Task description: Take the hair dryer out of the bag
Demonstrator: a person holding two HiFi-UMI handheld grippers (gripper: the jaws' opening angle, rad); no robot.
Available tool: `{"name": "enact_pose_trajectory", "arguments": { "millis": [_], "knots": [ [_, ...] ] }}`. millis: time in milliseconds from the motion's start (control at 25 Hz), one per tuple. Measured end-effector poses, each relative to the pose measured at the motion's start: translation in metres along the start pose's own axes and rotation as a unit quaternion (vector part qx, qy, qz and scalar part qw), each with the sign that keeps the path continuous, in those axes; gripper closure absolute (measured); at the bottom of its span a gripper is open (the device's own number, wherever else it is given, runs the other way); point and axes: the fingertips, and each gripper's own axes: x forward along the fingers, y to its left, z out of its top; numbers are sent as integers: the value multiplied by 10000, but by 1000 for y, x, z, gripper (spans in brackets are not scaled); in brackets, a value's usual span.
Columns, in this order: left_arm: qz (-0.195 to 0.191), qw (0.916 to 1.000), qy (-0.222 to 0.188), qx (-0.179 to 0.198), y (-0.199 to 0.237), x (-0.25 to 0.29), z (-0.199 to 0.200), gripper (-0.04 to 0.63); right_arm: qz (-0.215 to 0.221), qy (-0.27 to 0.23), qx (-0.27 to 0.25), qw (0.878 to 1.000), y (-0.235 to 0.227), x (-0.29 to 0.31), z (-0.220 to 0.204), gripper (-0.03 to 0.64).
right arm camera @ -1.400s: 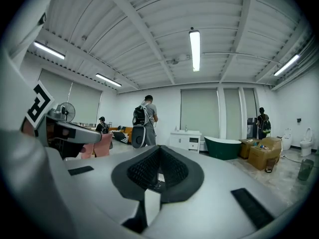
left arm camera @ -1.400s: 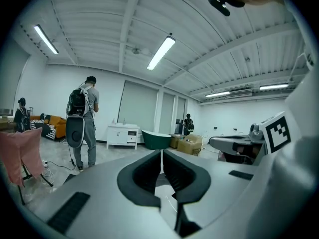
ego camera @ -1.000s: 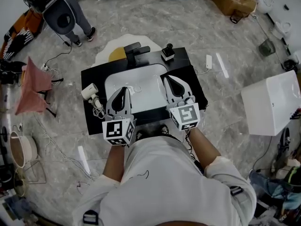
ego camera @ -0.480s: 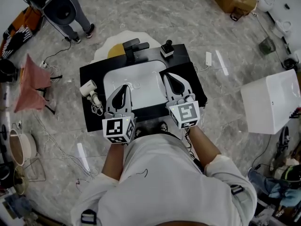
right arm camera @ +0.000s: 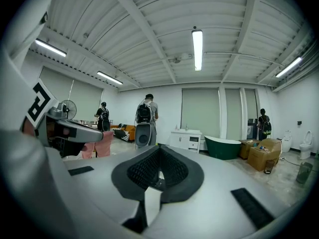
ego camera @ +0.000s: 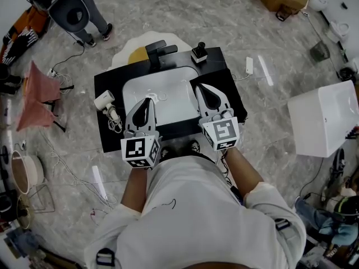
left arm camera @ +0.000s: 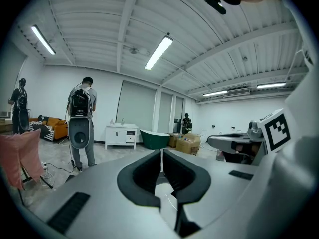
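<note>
Hair dryer [ego camera: 104,101]: white, lies on the black table [ego camera: 112,80] just left of the white bag [ego camera: 168,88], outside it, apart from its edge. Its cord [ego camera: 115,123] sits in a loose bundle on the near side of the dryer, also left of the bag. Bag looks flat; nothing visibly bulging in it.

Left gripper [ego camera: 148,100]: jaws closed to a thin slit, nothing between them; hangs over the near left corner of the bag, not touching the dryer. Right gripper [ego camera: 203,89]: jaws fully closed, empty; over the near right side of the bag.

Handling, judged:
- Rigid plastic shell, probably light to moderate weight, most of it in the barrel end.
- Smooth, rounded surface, likely slippery under the pads.
- Best hold: across the handle near where it meets the barrel, which is narrower and flatter than the barrel.
- Cord is limp and will trail or snag; do not lift by it.
- A drop could crack the casing.
</note>
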Motion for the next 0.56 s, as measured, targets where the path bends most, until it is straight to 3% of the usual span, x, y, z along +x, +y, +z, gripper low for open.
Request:
{"name": "enact_pose_trajectory", "arguments": {
  "millis": [560],
  "knots": [
    [48, 10000, 22, -66, 5, -6, -2, 565, -11, 44, -13, 10000, 3, -1, -1, 618]
  ]
}}
